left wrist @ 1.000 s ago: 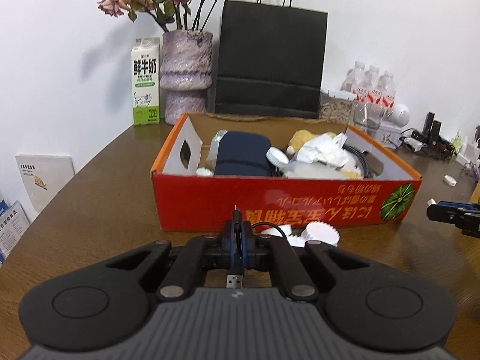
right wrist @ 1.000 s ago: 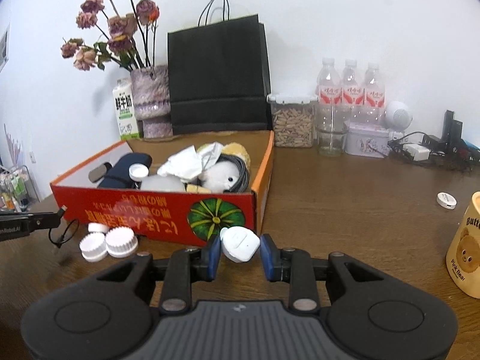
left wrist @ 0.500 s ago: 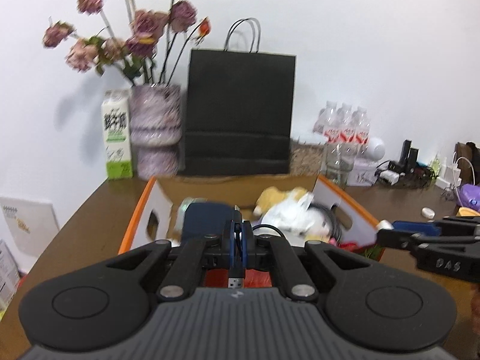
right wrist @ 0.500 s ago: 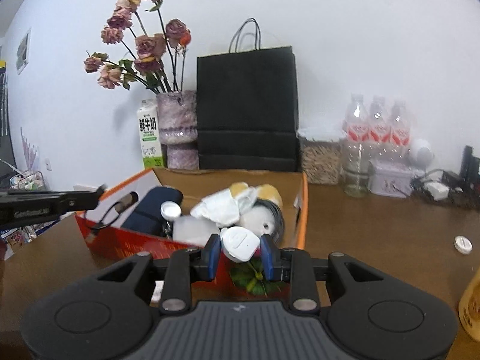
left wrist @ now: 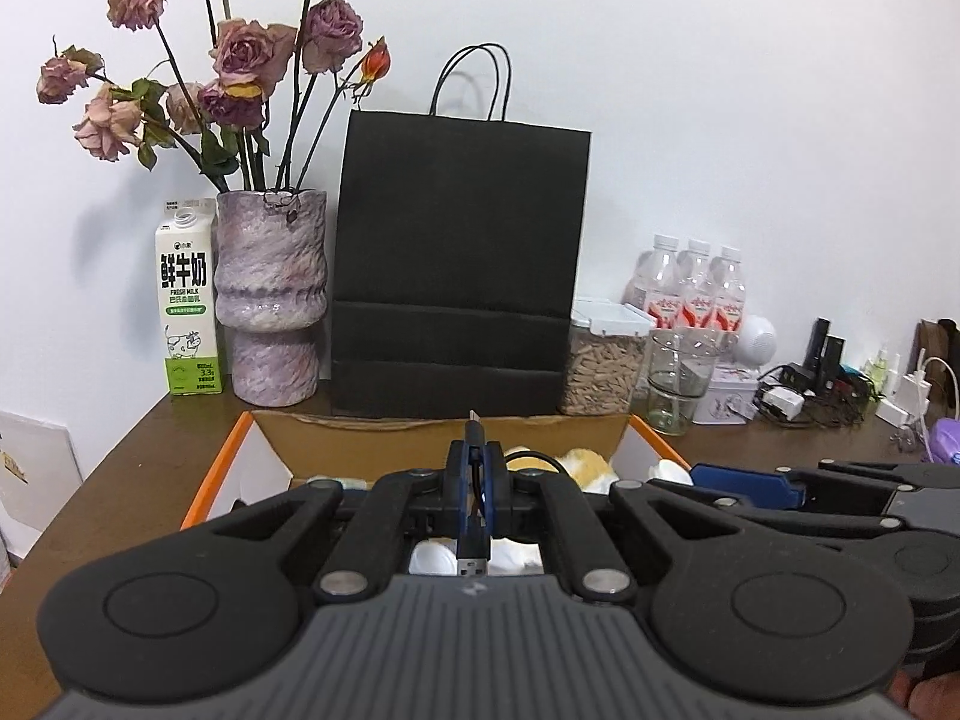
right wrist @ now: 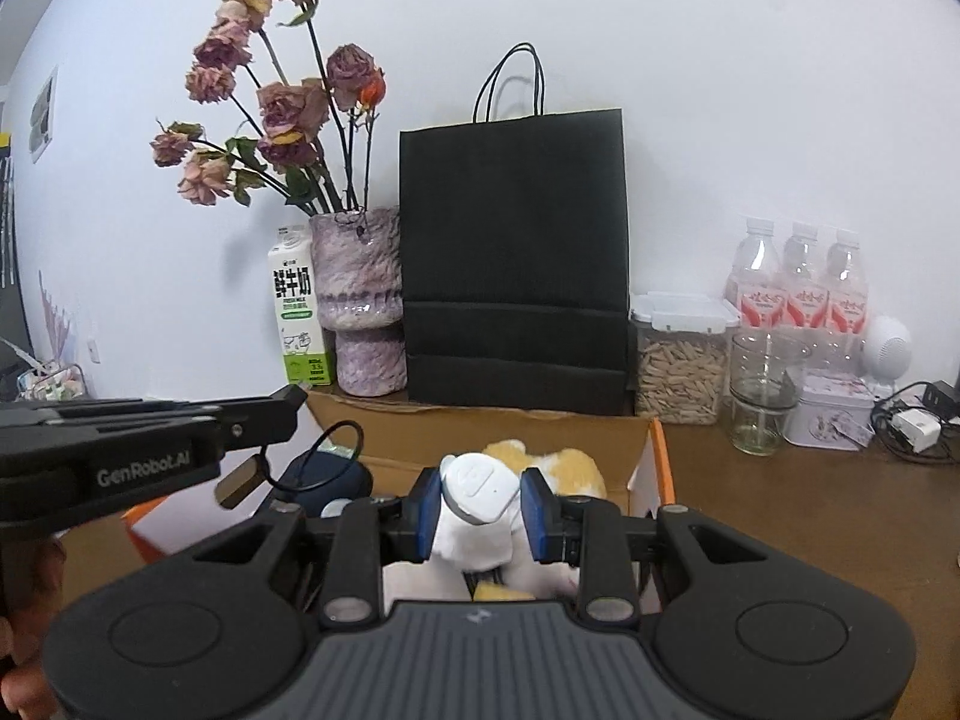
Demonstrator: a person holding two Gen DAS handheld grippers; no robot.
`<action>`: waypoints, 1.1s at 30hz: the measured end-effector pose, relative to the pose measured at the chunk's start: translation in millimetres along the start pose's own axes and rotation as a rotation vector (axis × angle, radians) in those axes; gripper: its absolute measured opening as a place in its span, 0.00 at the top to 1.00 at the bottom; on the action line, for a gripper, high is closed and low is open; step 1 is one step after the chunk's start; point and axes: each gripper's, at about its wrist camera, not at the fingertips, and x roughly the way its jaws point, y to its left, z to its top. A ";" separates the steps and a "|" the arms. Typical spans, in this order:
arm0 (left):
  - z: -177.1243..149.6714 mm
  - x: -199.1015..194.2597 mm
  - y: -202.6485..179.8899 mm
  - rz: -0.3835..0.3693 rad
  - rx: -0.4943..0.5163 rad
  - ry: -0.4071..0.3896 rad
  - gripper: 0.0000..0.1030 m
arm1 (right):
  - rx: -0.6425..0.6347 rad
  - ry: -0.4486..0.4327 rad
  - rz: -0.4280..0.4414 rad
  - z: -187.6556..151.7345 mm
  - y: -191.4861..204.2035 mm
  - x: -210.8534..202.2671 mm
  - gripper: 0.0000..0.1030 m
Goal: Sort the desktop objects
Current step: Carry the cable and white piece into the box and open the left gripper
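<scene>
Far left on counter [left wrist: 138, 468]: milk carton [left wrist: 189, 300], then purple vase [left wrist: 271, 294] with dried roses [left wrist: 240, 54], upright against wall. Black paper bag [left wrist: 459, 264] next, standing just behind orange cardboard box [left wrist: 213, 474]. Left hand-held gripper [left wrist: 474, 480] over box's near part, clamped tight on black USB cable [left wrist: 473, 540], plug end sticking back toward camera, thin loop of cable [right wrist: 336, 456] hanging off tip over box in right wrist view. Inside box: dark blue pouch [right wrist: 324, 480], white lumps, yellow-and-white plush [right wrist: 570, 468], partly hidden behind gripper bodies. Right hand-held gripper [right wrist: 479, 507] beside left one, also above box interior, pads closed on small white plastic device [right wrist: 477, 489], possibly a charger or earbud case, too distorted to tell. Right of bag: lidded clear container of seeds [left wrist: 606, 360], empty glass [left wrist: 678, 378], three water bottles [left wrist: 690, 288] at wall, patterned tin [right wrist: 831, 417], white round gadget [right wrist: 888, 348], tangle of chargers and cables [left wrist: 804, 396] at far right.
</scene>
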 end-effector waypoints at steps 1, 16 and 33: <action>0.4 6.3 0.6 0.005 0.001 0.002 0.95 | 0.001 0.004 0.000 1.1 -0.1 6.6 0.73; -8.0 72.9 11.8 0.022 0.030 0.101 0.95 | -0.025 0.079 -0.011 1.1 -11.6 69.8 0.73; -3.6 70.0 26.9 0.175 0.018 0.088 0.00 | 0.018 0.076 -0.034 5.6 -24.0 62.0 0.00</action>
